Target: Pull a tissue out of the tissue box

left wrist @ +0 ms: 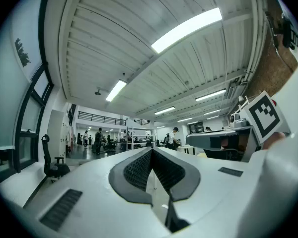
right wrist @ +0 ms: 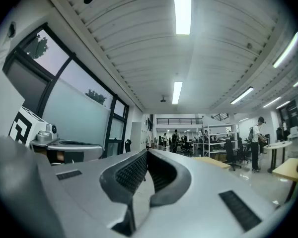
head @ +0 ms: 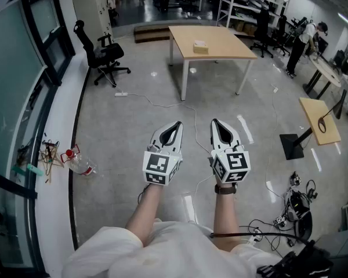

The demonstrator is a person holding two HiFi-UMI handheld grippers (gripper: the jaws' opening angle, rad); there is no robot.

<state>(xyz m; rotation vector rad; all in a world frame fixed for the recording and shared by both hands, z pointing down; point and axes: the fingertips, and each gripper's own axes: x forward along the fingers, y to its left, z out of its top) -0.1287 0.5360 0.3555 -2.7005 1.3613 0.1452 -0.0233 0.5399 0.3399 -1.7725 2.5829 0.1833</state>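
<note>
The tissue box (head: 200, 47), small and pale, sits on a light wooden table (head: 232, 45) far ahead across the grey floor. My left gripper (head: 177, 124) and right gripper (head: 215, 122) are held side by side in front of the person's body, well short of the table. Both point forward. In the left gripper view the left gripper (left wrist: 152, 150) has its tips together with nothing between them. The right gripper (right wrist: 147, 152) in its own view is likewise shut and empty. The wooden table (right wrist: 214, 161) shows low and far off at the right of the right gripper view.
A black office chair (head: 104, 57) stands at the left by the window wall. A white cable with a power strip (head: 122, 94) runs over the floor. A plastic bottle (head: 80, 163) lies at the left, a small stand table (head: 320, 120) and tangled cables (head: 290, 208) at the right. People (head: 306, 38) stand far right.
</note>
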